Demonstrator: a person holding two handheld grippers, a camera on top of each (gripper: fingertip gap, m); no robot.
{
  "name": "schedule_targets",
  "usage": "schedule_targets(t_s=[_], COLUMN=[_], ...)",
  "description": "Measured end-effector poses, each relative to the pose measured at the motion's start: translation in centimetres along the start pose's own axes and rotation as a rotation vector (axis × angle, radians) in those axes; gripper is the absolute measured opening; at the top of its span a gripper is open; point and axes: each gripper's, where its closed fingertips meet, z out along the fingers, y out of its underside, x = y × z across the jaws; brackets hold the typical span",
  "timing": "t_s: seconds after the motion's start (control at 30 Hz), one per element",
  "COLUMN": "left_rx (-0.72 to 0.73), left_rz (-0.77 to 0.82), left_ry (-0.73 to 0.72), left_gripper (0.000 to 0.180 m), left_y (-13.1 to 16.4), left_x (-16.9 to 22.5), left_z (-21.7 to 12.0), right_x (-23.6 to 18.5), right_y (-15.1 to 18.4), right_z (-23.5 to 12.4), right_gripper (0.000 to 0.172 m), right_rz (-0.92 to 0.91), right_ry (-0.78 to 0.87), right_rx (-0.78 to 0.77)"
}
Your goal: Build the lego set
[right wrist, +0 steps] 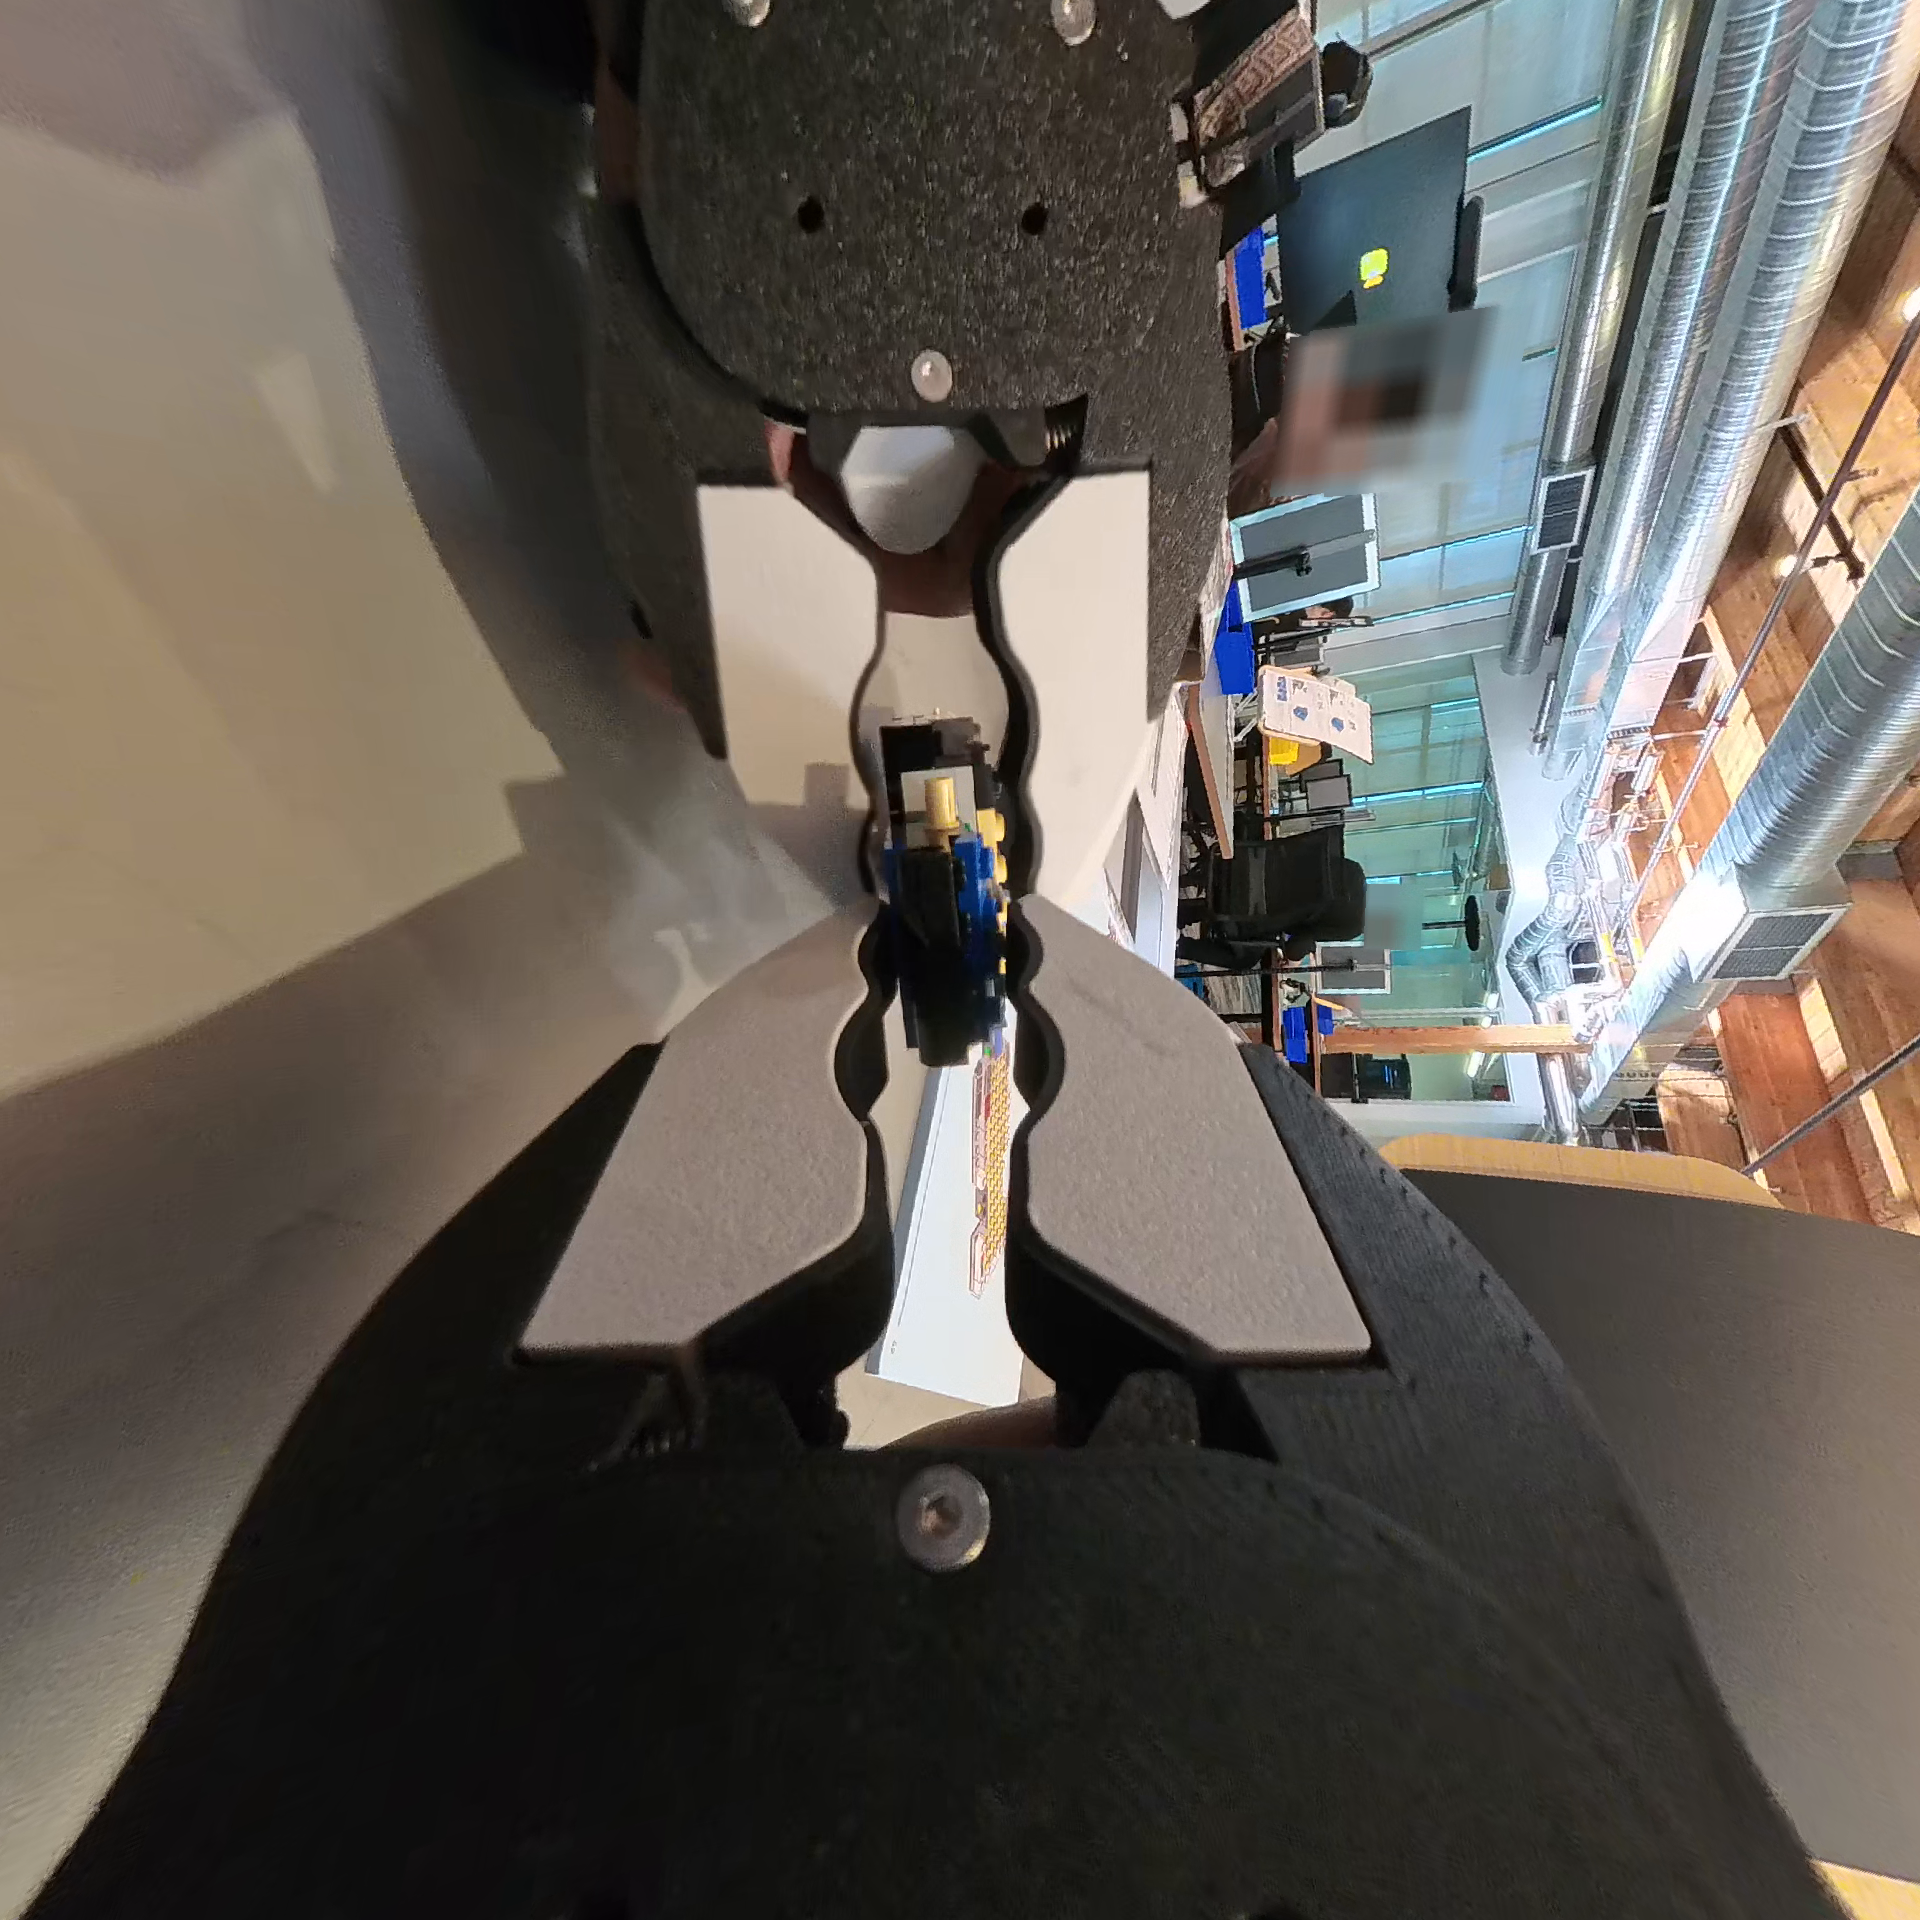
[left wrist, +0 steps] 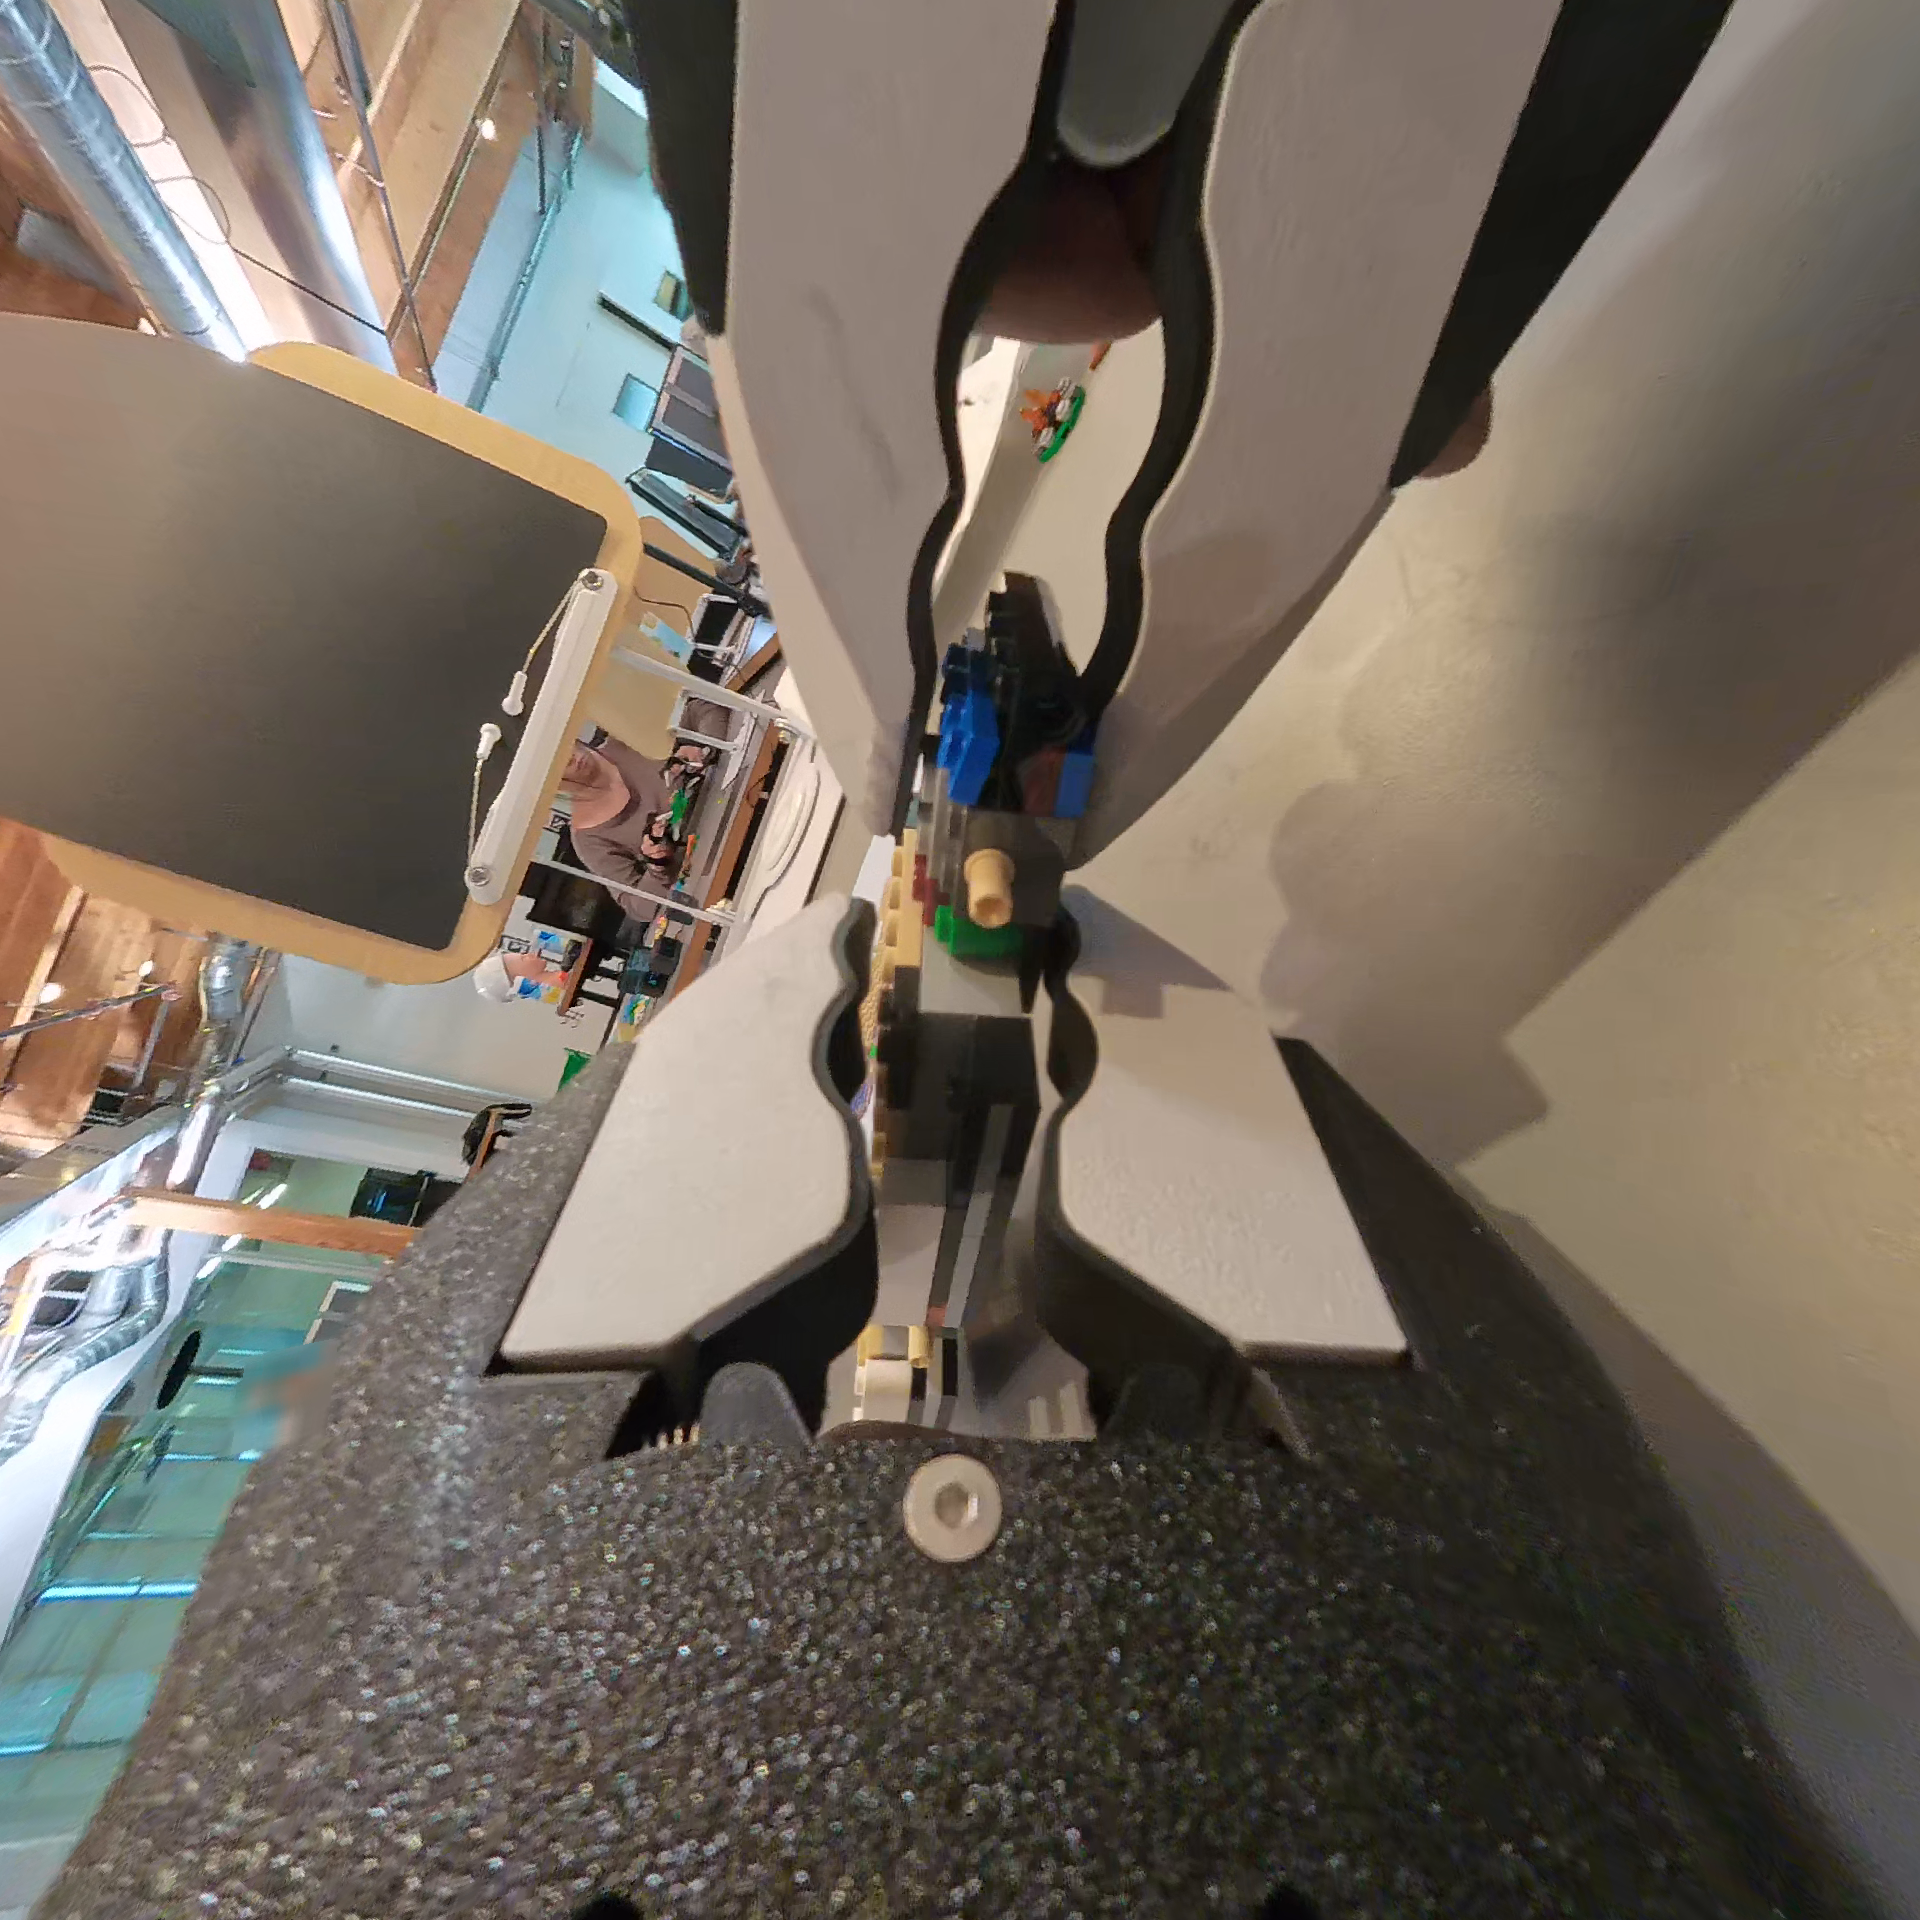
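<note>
Your left gripper and right gripper meet tip to tip, each narrowly parted and clamped on opposite ends of one brick model of black, blue and tan, held above the pale counter.

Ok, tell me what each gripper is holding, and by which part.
Both hold one toy brick model. The left gripper clamps its black and grey end; the right gripper clamps the blue and black end.
</note>
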Motion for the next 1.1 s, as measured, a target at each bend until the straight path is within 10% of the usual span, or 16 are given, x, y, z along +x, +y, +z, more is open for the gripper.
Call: schedule_targets(t_s=[1.1], left_rx=[-0.03], left_rz=[0.139], left_ry=[-0.077], left_gripper=[0.025], left_y=[0.12], left_x=[-0.57], left_z=[0.06], right_x=[0.58], right_y=[-0.28], right_z=[-0.24], right_gripper=[0.03], right_rz=[0.021], right_ry=[0.016], right_rx=[0.004])
